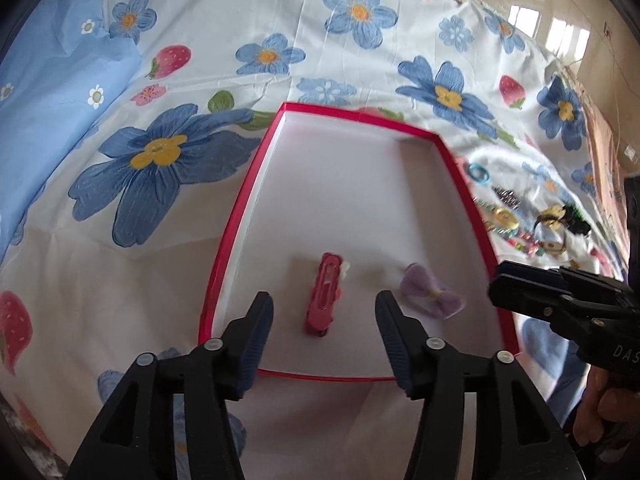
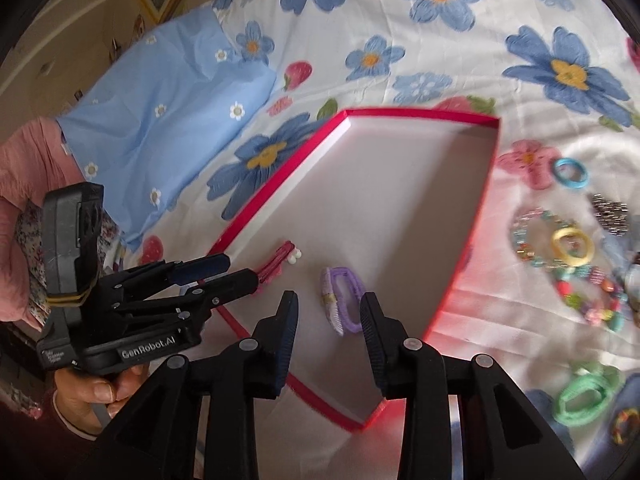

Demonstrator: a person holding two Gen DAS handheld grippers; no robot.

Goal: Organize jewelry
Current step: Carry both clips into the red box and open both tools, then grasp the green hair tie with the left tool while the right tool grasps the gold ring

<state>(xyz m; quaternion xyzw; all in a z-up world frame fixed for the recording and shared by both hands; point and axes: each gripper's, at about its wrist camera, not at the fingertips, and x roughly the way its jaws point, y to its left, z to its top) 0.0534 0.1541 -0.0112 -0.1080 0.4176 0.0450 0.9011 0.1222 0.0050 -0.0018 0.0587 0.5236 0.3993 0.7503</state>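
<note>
A shallow red-rimmed box (image 1: 234, 232) with a white floor lies on a flowered bedsheet; it also shows in the right wrist view (image 2: 460, 272). A red hair clip (image 1: 323, 294) and a purple bow clip (image 1: 434, 294) lie on its floor near the front edge. My left gripper (image 1: 324, 340) is open and empty, just above the red clip (image 2: 276, 264). My right gripper (image 2: 329, 332) is open and empty, just above the purple clip (image 2: 342, 298). Loose jewelry lies right of the box: a blue ring (image 2: 570, 173), a yellow ring (image 2: 572, 247) and beaded bracelets (image 2: 588, 296).
A green hair band (image 2: 584, 396) and a dark sparkly clip (image 2: 610, 212) lie on the sheet at the right. A light blue pillow (image 2: 160, 136) lies left of the box. The person's hand (image 2: 96, 396) holds the left gripper's handle.
</note>
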